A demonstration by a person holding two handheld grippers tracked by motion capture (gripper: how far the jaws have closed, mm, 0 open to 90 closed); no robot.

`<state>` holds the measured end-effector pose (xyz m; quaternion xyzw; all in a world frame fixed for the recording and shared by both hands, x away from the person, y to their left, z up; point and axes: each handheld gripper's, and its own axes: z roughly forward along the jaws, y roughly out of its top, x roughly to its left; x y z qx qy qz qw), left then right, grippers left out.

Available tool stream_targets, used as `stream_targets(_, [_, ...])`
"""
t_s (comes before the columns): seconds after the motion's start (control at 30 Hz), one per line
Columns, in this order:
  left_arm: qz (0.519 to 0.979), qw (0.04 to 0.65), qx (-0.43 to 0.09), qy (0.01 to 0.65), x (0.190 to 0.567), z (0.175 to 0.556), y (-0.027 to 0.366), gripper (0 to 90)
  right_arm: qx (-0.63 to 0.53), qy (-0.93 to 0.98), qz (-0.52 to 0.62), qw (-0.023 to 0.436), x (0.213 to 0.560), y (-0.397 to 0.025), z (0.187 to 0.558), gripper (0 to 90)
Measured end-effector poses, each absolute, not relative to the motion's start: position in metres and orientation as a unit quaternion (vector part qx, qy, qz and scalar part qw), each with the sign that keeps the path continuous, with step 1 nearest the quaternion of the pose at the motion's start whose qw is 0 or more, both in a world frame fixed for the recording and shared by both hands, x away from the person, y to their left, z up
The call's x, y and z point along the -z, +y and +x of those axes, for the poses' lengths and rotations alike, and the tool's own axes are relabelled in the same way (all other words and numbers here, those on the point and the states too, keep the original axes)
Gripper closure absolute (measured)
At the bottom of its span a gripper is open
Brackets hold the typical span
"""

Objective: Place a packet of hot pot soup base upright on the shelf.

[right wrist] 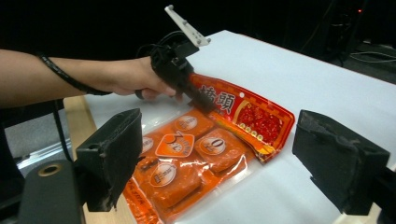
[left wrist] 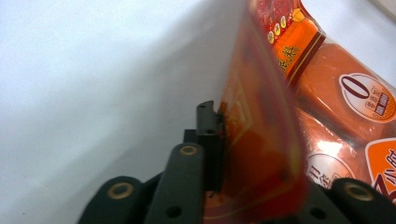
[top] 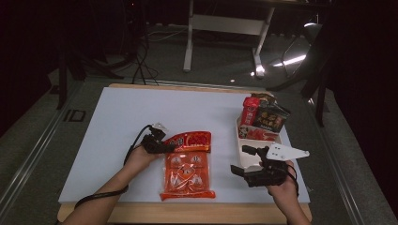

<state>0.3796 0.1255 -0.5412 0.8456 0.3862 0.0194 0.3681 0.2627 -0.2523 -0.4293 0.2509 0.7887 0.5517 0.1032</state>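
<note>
Up close, left gripper (left wrist: 219,154) jaws pinch the orange packet (left wrist: 261,140) edge.

Desk (top: 141,108): flat white top on a pale wooden base, edges showing at front and back.
Floor (top: 37,122): grey, with a metal rail (top: 33,150) along the left side.
White table frame (top: 225,28): stands behind the desk, two legs on flat feet.
Black cables (top: 141,61): trail over the floor at back left.
Surroundings: dark and unlit; bright glints of light (top: 291,60) on the floor at back right.
</note>
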Motion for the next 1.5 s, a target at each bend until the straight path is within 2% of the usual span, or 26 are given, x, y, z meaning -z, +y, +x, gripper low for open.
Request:
stream_targets(0.2, [0.844,0.367,-0.022,0.39,0.538,0.38,0.125,89.5,-0.55,0.785,0.261,0.114,0.429,-0.256,0.264,15.9])
stream_targets(0.63, [0.838,0.403,-0.051,0.365,0.49,0.367,0.123,89.7,-0.575,0.765,0.258,0.133,0.424,-0.264,0.266,17.9])
stream_targets(0.93, [0.831,0.437,-0.071,0.336,0.459,0.348,0.119,89.8,-0.554,0.766,0.278,0.173,0.421,-0.262,0.264,12.2])
stream_targets(1.03, [0.83,0.447,-0.079,0.325,0.454,0.343,0.117,89.8,-0.557,0.762,0.288,0.165,0.42,-0.263,0.264,10.8])
stream_targets(1.13, [0.826,0.455,-0.082,0.321,0.451,0.339,0.117,89.7,-0.544,0.762,0.294,0.193,0.42,-0.26,0.262,10.1])
stream_targets(1.3, [0.821,0.467,-0.073,0.319,0.446,0.335,0.119,89.8,-0.547,0.765,0.294,0.171,0.422,-0.255,0.264,10.1])
stream_targets(1.5, [0.811,0.494,-0.072,0.304,0.436,0.326,0.117,89.9,-0.528,0.778,0.295,0.173,0.421,-0.25,0.263,10.1])
